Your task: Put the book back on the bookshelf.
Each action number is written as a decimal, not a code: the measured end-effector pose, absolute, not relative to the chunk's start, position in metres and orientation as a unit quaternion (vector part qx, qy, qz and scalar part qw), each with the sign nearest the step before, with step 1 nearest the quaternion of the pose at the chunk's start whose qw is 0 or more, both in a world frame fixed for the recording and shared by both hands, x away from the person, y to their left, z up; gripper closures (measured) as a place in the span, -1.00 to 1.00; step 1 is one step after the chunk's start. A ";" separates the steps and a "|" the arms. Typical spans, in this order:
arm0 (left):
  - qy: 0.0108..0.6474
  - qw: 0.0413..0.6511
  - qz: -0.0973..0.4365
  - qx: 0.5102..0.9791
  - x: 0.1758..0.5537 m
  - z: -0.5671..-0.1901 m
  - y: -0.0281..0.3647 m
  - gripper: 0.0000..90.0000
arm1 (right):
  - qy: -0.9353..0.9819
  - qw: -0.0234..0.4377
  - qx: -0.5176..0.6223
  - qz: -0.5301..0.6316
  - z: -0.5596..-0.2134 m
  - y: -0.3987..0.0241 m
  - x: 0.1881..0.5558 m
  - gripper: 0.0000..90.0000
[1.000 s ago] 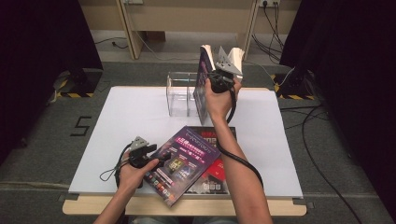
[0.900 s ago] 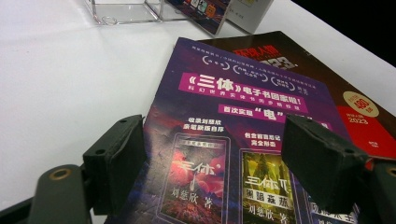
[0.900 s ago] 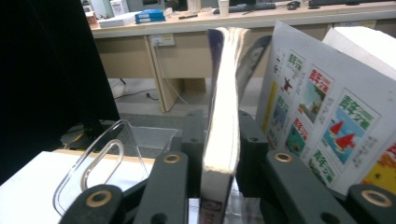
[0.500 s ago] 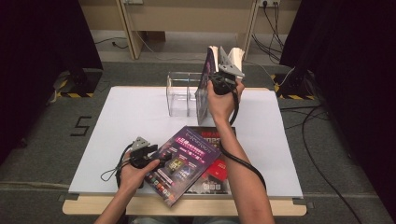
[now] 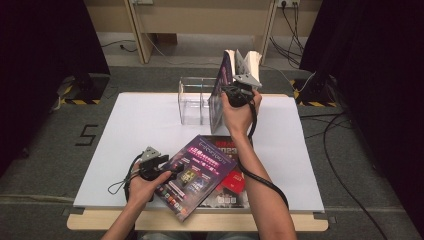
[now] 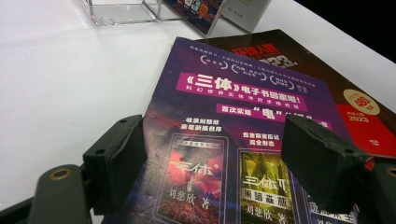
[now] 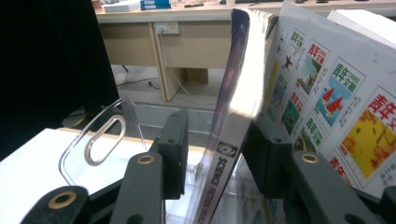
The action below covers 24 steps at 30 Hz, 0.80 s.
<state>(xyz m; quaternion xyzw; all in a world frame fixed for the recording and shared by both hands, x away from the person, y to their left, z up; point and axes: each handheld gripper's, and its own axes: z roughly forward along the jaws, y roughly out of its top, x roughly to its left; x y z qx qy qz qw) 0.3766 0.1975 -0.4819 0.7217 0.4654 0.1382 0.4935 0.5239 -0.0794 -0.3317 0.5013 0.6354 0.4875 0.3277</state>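
While my right gripper (image 5: 239,80) sits at the far side of the white table (image 5: 125,140), its jaws have just been opening around the purple magazine (image 5: 218,95) that stands upright in the clear acrylic holder (image 5: 192,100). Through the right gripper view I see that magazine's spine (image 7: 224,154) between the two black pads: the left pad stands clear of the cover with a gap, while the right pad sits close against the pages, and I cannot tell for sure whether it touches them, so I read the grip as released. Just behind the purple magazine stands a second magazine with a white cover of small coloured pictures (image 7: 327,98), leaning slightly in the same holder. The holder's transparent side wall with its oval cut-out (image 7: 100,140) rises to the left of my jaws. Near the front edge, my left gripper (image 5: 167,167) rests low at the left edge of a purple magazine lying flat (image 5: 200,172), which partly covers a dark magazine with a red patch (image 5: 235,182) beneath it. In the left gripper view, the jaws stand wide apart over the flat purple cover (image 6: 233,140), pressing on nothing. Both flat magazines lie well apart from the holder, toward my side of the table.
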 end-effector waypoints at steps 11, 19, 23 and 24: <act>0.465 0.493 0.137 0.723 0.376 -0.483 0.196 -0.53 | 0.643 0.321 0.503 0.481 -0.339 -0.088 0.514 0.29; 0.465 0.492 0.136 0.724 0.376 -0.484 0.196 -0.53 | 0.647 0.322 0.501 0.477 -0.341 -0.092 0.510 0.28; 0.465 0.493 0.136 0.723 0.376 -0.484 0.195 -0.53 | 0.649 0.319 0.501 0.475 -0.342 -0.093 0.508 0.28; 0.465 0.493 0.136 0.723 0.376 -0.484 0.195 -0.53 | 0.650 0.318 0.500 0.475 -0.342 -0.093 0.507 0.28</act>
